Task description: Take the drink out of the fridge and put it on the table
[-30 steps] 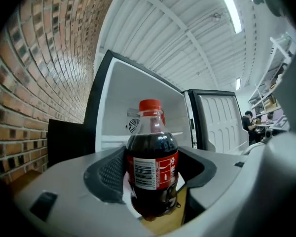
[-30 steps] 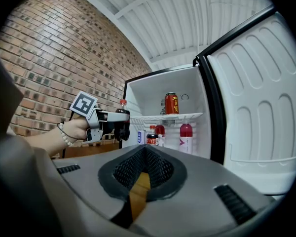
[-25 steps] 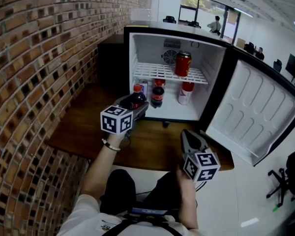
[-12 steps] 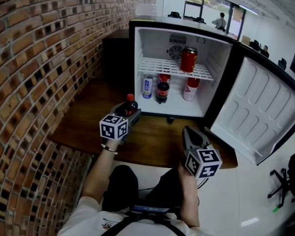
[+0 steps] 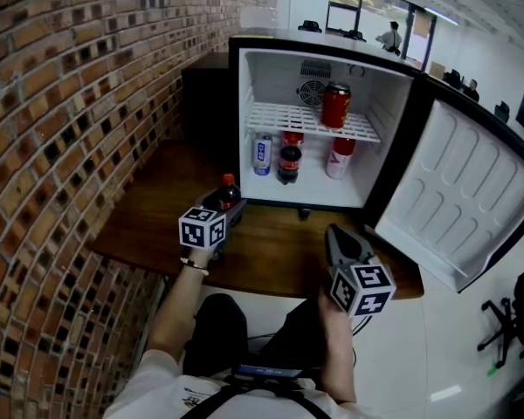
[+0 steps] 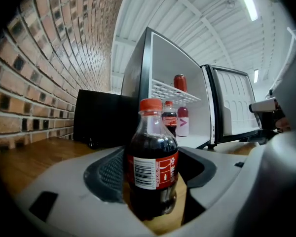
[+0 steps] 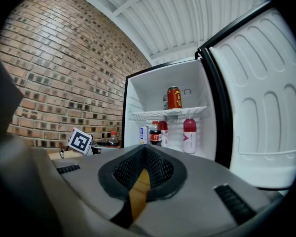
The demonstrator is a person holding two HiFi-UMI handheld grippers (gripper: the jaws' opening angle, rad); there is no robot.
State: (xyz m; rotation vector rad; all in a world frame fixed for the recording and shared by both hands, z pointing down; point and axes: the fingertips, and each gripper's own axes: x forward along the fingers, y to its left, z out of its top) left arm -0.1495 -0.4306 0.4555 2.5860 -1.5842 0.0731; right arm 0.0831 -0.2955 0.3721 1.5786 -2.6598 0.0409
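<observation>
Item: small dark cola bottle with red cap and red label (image 6: 153, 164), upright, clamped in left gripper (image 5: 230, 208) over brown wooden surface (image 5: 279, 256), in front of open black white-lined fridge (image 5: 375, 94). Right gripper (image 7: 145, 154) closed, empty. Handling: lower level until base seats flat, then release gently.
</observation>
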